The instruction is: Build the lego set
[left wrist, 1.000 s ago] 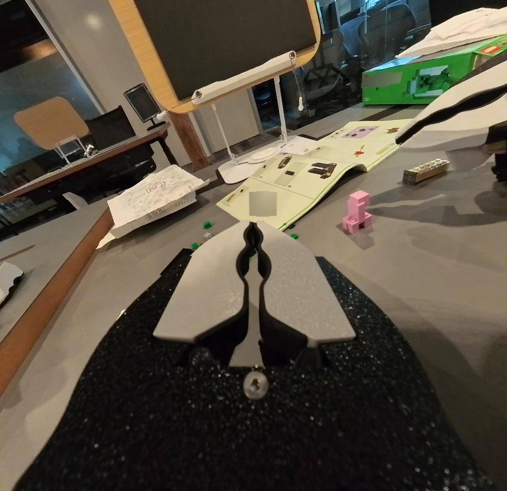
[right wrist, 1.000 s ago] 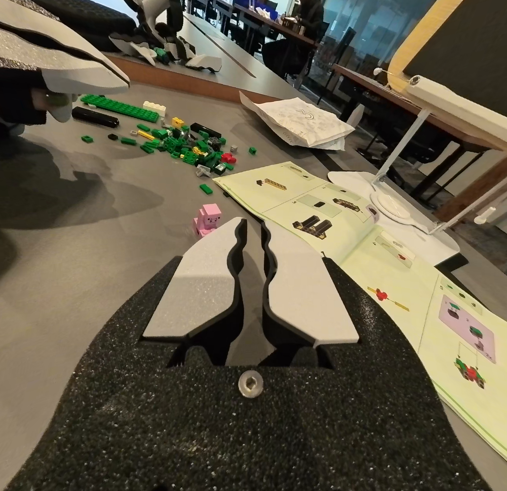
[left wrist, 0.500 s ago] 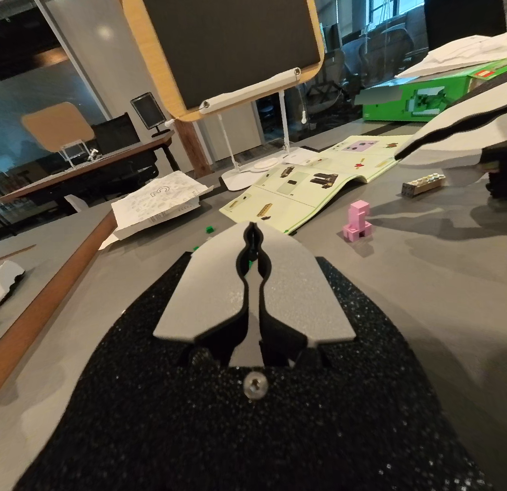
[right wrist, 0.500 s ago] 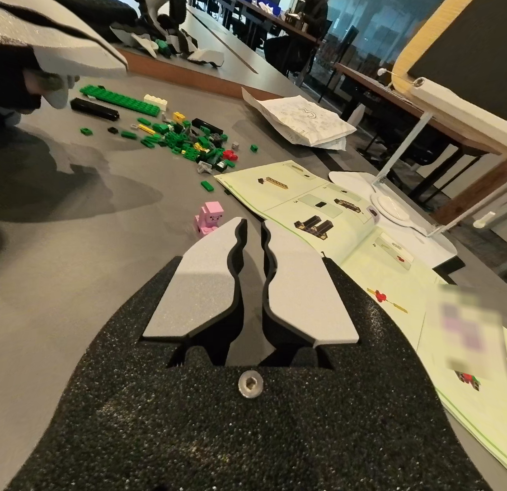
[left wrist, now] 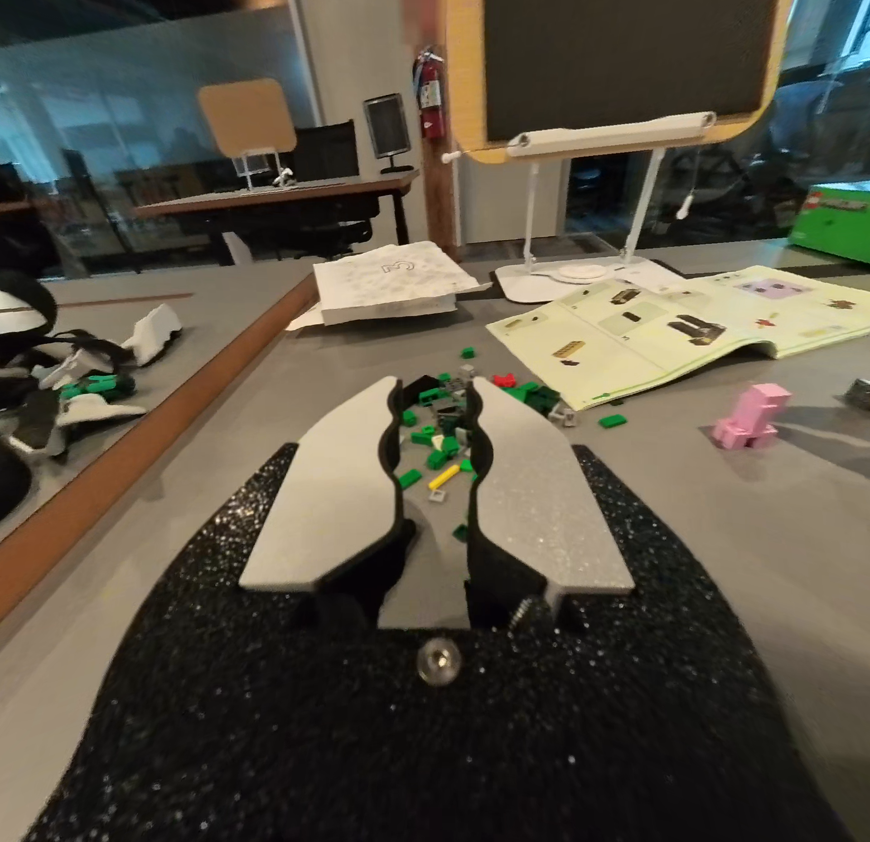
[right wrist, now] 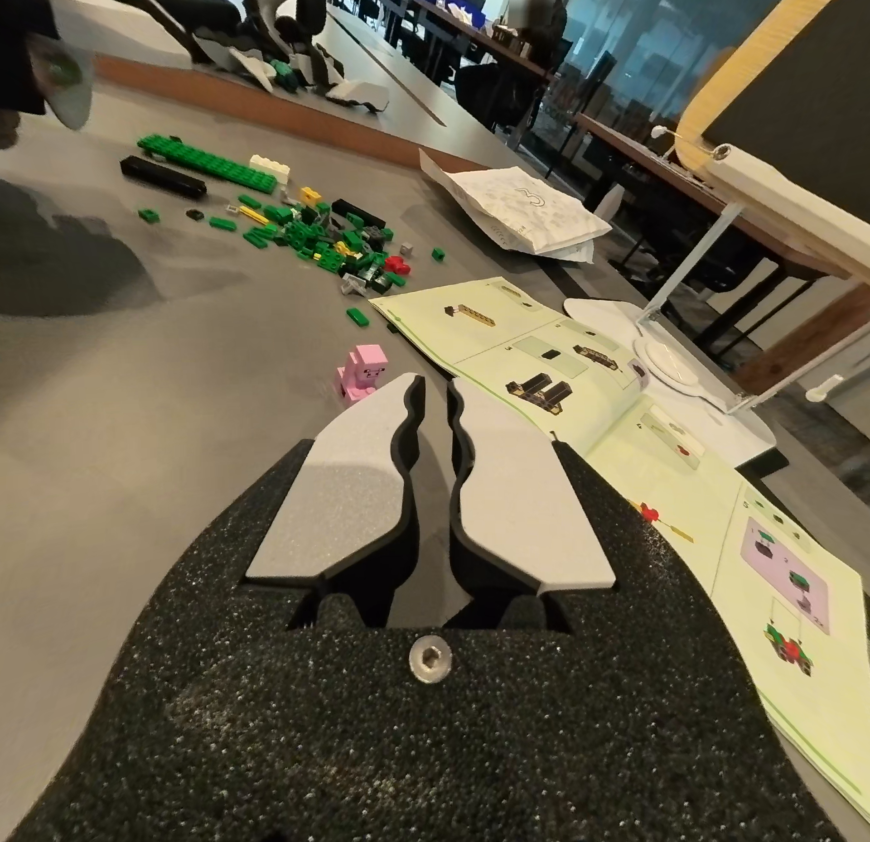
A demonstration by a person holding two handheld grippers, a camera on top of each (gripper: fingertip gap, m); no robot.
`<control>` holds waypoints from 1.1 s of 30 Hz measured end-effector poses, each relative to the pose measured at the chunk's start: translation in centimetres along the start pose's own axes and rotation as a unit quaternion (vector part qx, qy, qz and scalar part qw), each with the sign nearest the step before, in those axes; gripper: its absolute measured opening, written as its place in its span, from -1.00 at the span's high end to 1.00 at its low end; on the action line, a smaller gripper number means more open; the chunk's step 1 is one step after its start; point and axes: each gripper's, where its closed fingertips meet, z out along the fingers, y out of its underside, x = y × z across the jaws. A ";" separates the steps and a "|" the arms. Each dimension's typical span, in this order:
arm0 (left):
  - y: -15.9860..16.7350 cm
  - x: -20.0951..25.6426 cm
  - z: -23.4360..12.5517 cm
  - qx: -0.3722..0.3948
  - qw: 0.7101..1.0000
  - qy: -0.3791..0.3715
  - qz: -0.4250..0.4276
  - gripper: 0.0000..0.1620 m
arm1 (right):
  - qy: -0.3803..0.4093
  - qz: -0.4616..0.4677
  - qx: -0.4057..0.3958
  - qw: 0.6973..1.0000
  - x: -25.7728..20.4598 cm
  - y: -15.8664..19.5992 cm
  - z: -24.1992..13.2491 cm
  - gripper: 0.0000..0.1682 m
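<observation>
A pile of loose lego pieces [left wrist: 442, 424], mostly green, lies on the grey table [left wrist: 706, 537], seen between and just beyond my left gripper's fingers. My left gripper [left wrist: 435, 386] is open and empty, low over the near edge of the pile. My right gripper [right wrist: 435, 389] is open by a narrow gap and empty; a small pink lego pig [right wrist: 362, 372] stands just past its left fingertip. The pile [right wrist: 329, 245] shows farther off in the right wrist view, with a long green plate [right wrist: 207, 160], a black long brick [right wrist: 162, 177] and a white brick [right wrist: 268, 165] behind it. The pig [left wrist: 748, 414] is right of the left gripper.
An open instruction booklet [left wrist: 659, 330] lies right of the pile, also in the right wrist view [right wrist: 565, 372]. A white paper bag [left wrist: 390, 283], a white lamp base [left wrist: 574, 273] and a green box [left wrist: 838, 226] stand behind. Spare gripper parts [left wrist: 70, 386] lie beyond a brown strip on the left. The left gripper's tips are roughly 25 cm from the right gripper's. To reach the pig [left wrist: 748, 414] in a straight line is about 6 cm for my right fingers, about 20 cm for my left. From the left gripper's tips to the black long brick [right wrist: 162, 177] is close to 9 cm. Measured from the fingertips, the long green plate [right wrist: 207, 160] is 11 cm or so from the left gripper and 30 cm from the right.
My left gripper has opened from shut and swung left, so the pile now sits between its fingers and the right gripper has left its view. The right gripper has barely moved.
</observation>
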 end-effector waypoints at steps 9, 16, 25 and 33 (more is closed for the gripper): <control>0.0 0.7 0.6 0.002 0.999 0.000 0.046 0.69 | -0.120 0.026 0.001 0.992 -1.3 -3.9 3.7 0.87; 0.6 1.4 1.2 -0.016 0.995 0.003 0.094 0.73 | -0.306 -0.041 -0.107 0.945 -4.1 -7.8 13.7 0.87; 0.6 1.5 1.1 -0.015 0.995 0.008 0.094 0.76 | -0.374 -0.149 -0.249 0.881 -7.2 -4.7 19.8 0.85; 0.6 1.6 1.1 -0.015 0.995 0.010 0.094 0.79 | -0.397 -0.210 -0.302 0.841 -8.0 -3.6 21.3 0.83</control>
